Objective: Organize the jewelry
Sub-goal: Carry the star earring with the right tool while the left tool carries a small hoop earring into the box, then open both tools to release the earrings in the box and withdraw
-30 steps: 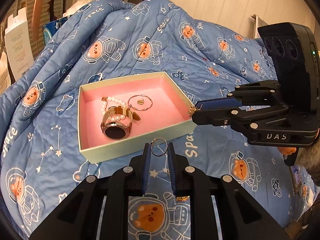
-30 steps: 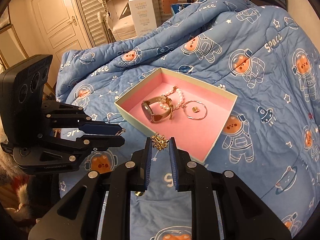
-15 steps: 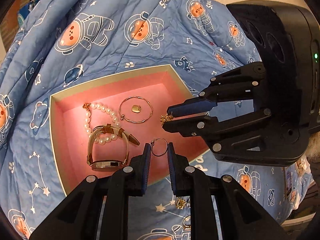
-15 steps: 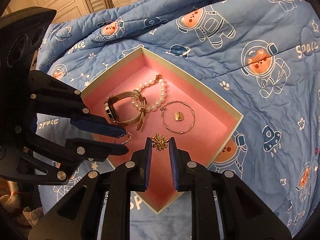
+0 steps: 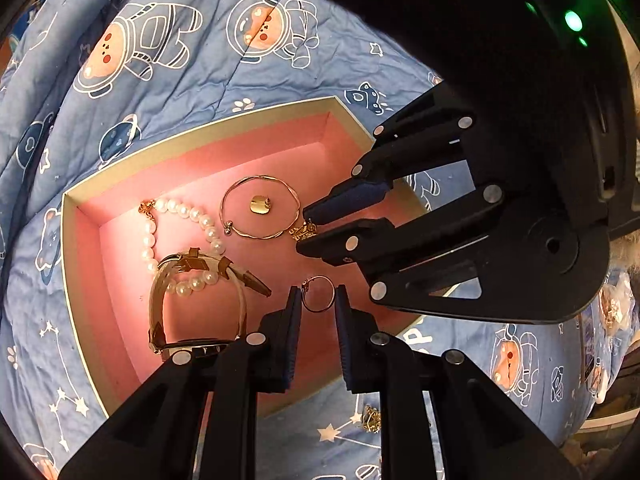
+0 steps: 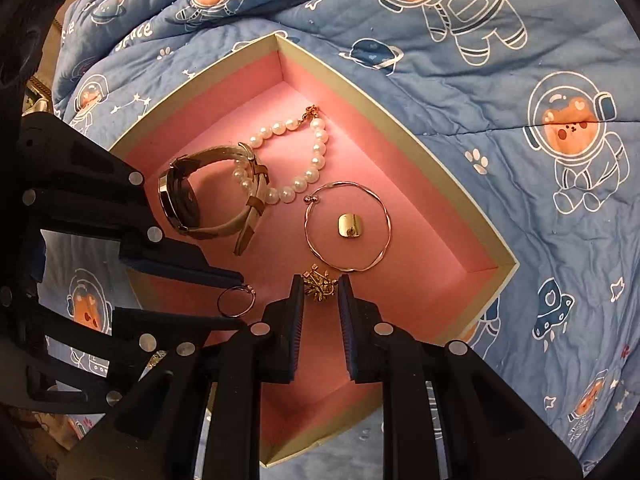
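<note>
Thin ring (image 5: 318, 294) is pinched between the tips of the left gripper (image 5: 317, 300), standing on edge over the near part of the pink box (image 5: 200, 140), w/ the right gripper (image 6: 320, 292) just to its right clamped on a small gold charm (image 6: 319, 287) beside the bangle (image 6: 346, 226). Both tools point down and fwd into the box, tips close together but apart. Release looks next; box floor is right below each piece, watch (image 5: 192, 304) and pearl bracelet (image 5: 182, 240) lie left.

Both grippers moved from outside box (image 5: 208, 132) to low over its pink floor, carrying ring (image 5: 317, 294) and brooch (image 6: 319, 282).
</note>
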Demonstrator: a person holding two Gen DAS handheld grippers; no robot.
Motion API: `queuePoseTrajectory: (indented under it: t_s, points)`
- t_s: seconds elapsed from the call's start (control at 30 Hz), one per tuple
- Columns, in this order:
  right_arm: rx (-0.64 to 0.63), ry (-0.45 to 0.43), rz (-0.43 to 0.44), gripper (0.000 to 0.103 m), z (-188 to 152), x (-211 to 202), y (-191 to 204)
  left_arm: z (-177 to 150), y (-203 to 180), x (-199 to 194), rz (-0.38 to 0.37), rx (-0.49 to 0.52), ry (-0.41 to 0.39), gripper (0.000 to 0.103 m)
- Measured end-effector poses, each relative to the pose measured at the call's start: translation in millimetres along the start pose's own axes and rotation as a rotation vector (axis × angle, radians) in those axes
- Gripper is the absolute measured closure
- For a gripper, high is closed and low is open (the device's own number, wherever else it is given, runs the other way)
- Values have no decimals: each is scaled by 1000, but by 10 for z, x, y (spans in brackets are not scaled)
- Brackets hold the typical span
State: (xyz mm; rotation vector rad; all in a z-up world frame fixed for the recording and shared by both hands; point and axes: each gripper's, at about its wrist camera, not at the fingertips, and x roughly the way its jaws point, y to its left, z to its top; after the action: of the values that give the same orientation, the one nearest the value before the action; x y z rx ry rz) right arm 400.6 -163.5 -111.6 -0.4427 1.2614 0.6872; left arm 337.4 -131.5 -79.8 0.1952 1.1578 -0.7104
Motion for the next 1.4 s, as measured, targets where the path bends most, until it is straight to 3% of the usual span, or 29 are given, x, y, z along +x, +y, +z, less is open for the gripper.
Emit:
queuePoseTrajectory:
  t_s: [0.43,0.9,1.0,1.03,1.1,1.17,1.23,1.33,1.4]
  points:
    - [-10,13,-15,85,77,99,68,-40,-8,-24,17,0,-16,86]
    - [16,-29,0,83,51,-75,-23,-60,-94,-236,26,28,-56,71]
    - [39,-69,28,79,49,-181,-63,-111,-132,-373,19,41,-93,55]
    - [45,-84,28,66,39,-219,-72,-136,-138,-426,20,42,-107,53]
    - [66,-124,23,56,17,-320,-96,-197,-148,-529,19,38,-134,52]
    - [117,-178,51,56,-33,-454,-136,-307,-148,-645,29,37,-164,48]
    - [172,-242,48,53,-129,-590,-168,-453,-168,-749,44,29,-208,35]
    - [212,-331,45,50,-365,-787,-60,-730,-131,-897,67,-14,-276,26]
    - [214,-383,40,49,-569,-882,43,-895,-138,-941,90,-51,-300,25]
